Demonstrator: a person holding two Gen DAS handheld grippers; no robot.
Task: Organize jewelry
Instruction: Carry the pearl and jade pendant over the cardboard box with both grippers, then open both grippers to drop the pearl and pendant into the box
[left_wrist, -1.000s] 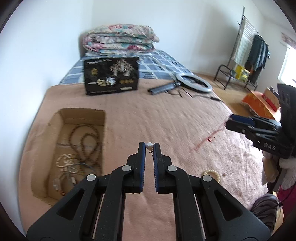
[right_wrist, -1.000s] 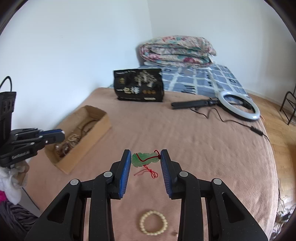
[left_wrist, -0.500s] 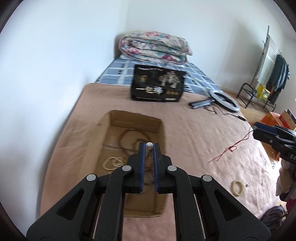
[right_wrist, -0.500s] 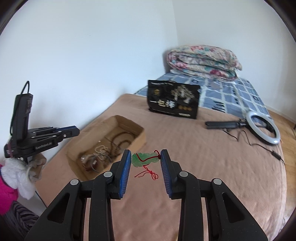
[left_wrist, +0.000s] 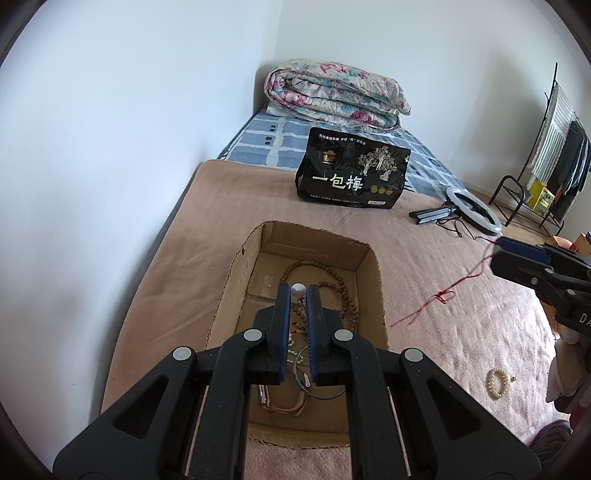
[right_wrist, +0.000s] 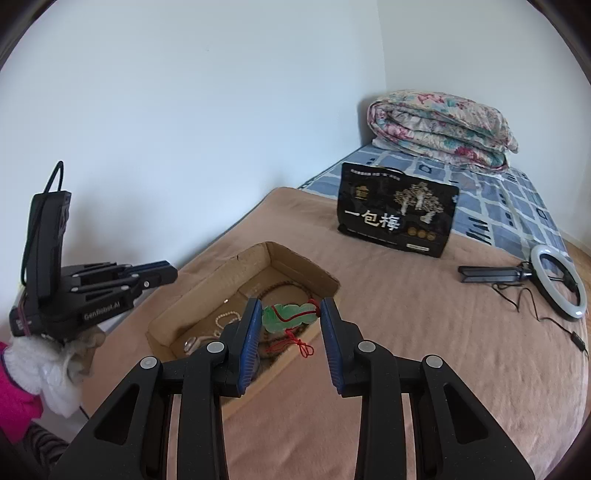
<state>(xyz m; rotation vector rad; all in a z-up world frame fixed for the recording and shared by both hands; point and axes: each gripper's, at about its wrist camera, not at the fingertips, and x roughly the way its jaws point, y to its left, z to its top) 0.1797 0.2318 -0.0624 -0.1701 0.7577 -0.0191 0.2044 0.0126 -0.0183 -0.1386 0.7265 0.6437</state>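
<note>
An open cardboard box (left_wrist: 373, 273) (right_wrist: 207, 295) lies on the brown blanket and holds brown bead strands (left_wrist: 343, 291) and other jewelry. My left gripper (left_wrist: 298, 291) is shut on a small white bead (left_wrist: 297, 289) and hangs over the box. My right gripper (right_wrist: 290, 314) is shut on a green jade pendant (right_wrist: 288, 316) with a red cord (right_wrist: 295, 343), above the box's near edge. The red cord also trails in the left wrist view (left_wrist: 439, 295). A cream bead bracelet (left_wrist: 496, 383) lies on the blanket to the right.
A black gift bag (left_wrist: 352, 173) (right_wrist: 397, 216) stands behind the box. A ring light (left_wrist: 472, 210) (right_wrist: 557, 286) with its cable lies at the right. A folded floral quilt (left_wrist: 336, 94) sits at the bed's head. The wall is close on the left.
Both grippers have moved left to the box. The left gripper with the bead now hangs over the box's inside. The right gripper with the pendant has come to the box's edge.
</note>
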